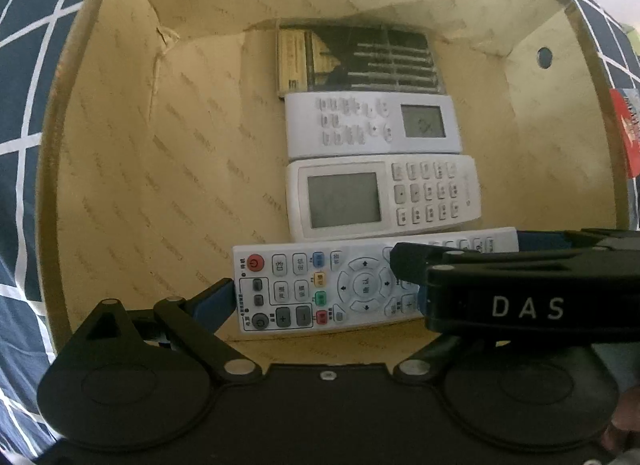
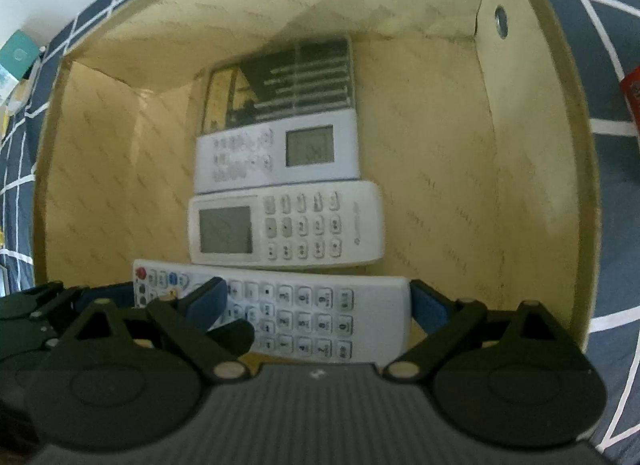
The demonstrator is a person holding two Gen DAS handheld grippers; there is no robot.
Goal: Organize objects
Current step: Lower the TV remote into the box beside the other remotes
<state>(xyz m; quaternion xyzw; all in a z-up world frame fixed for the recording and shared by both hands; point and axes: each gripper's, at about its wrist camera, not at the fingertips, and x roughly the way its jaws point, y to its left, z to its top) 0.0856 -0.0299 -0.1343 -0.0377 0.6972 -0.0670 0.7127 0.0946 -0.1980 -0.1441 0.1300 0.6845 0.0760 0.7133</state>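
Observation:
A long white TV remote (image 1: 296, 289) (image 2: 320, 317) with coloured buttons lies nearest me inside a cardboard box (image 1: 120, 145) (image 2: 520, 145). Behind it, side by side, are a white remote with a screen (image 1: 384, 197) (image 2: 288, 225), a paler remote (image 1: 372, 125) (image 2: 276, 157) and a dark flat pack (image 1: 356, 61) (image 2: 280, 85). My left gripper (image 1: 320, 293) is open over the remote's left half, with one blue pad (image 1: 216, 301) at its left end. My right gripper (image 2: 316, 289) is open over the right half, with one pad (image 2: 428, 309) at its right end. I cannot tell whether the pads touch it.
The box sits on a dark blue cloth with white lines (image 1: 24, 65) (image 2: 600, 225). Bare box floor lies left of the remotes. One box wall has a round hole (image 1: 544, 57). A red packet (image 1: 628, 133) lies outside on the right and a teal box (image 2: 18, 53) at the far left.

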